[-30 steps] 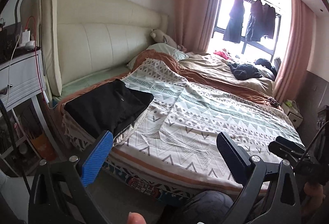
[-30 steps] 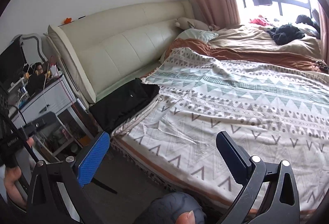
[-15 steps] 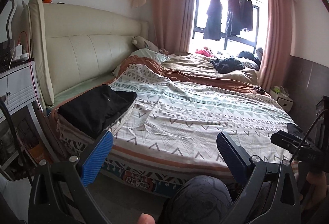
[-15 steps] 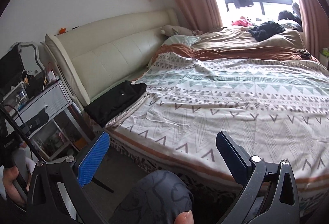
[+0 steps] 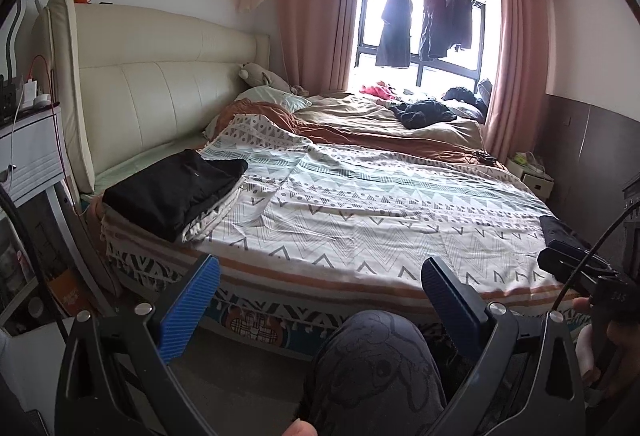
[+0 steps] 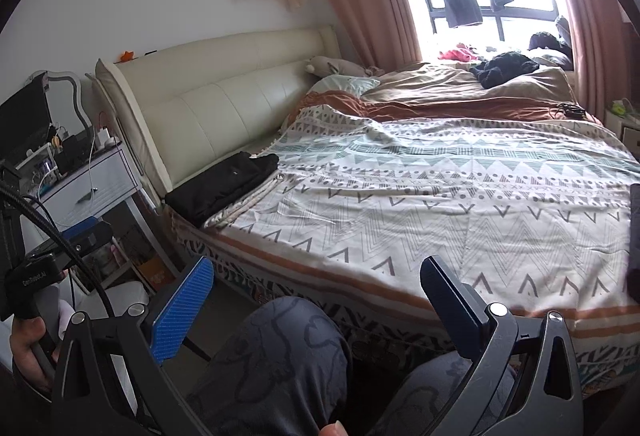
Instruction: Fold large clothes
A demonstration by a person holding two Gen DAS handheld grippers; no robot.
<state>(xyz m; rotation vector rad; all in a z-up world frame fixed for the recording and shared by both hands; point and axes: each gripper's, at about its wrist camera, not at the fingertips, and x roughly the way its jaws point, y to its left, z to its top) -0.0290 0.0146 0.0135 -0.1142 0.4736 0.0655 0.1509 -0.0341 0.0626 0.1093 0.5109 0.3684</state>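
Observation:
A folded black garment (image 5: 176,187) (image 6: 222,187) lies on the near left corner of the bed, beside the cream headboard. A crumpled dark garment (image 5: 424,113) (image 6: 502,69) sits far off on the brown blanket by the window. My left gripper (image 5: 320,300) hangs open over the floor short of the bed edge, nothing between its fingers. My right gripper (image 6: 316,300) is open too, held back from the bed above the person's knees (image 6: 280,360). Each gripper shows at the edge of the other's view.
The patterned bedspread (image 5: 360,211) covers the wide bed. A white bedside cabinet (image 6: 92,179) with cables stands left of the headboard (image 5: 160,95). Clothes hang at the window (image 5: 424,23). A small nightstand (image 5: 532,179) is at the far right. The person's knee (image 5: 376,368) fills the foreground.
Both grippers have pulled back and away from the bed, so the whole bed and window now show. The black garment stays where it lay.

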